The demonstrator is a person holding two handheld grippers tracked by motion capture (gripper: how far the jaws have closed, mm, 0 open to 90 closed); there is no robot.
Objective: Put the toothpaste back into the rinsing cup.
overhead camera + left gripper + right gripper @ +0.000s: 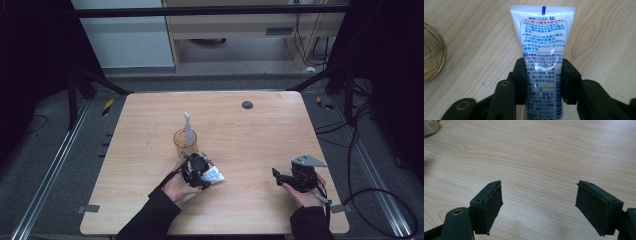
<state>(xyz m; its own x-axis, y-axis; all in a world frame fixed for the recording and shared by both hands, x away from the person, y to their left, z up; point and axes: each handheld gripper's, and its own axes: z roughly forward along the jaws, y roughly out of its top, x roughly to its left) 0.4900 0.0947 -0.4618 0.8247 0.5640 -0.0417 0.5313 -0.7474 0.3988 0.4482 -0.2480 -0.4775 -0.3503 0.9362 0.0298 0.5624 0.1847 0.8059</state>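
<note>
Tabletop (pixel 260 140) of pale wood, on which all items are carried. Amber cup (pixel 185 142), upright near the middle, in which one white toothbrush (pixel 188 127) is stood. Toothpaste tube (pixel 543 47), white and printed, laid flat just before the cup, is clamped by the left gripper (pixel 543 80). Right gripper (pixel 539 205) is held wide apart over bare wood.

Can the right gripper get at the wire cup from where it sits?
Probably yes. The right gripper is open and holds nothing, with bare table between it and the wire cup. The left gripper, shut on the toothpaste tube, sits just in front of the cup, so approach from the side.
</note>
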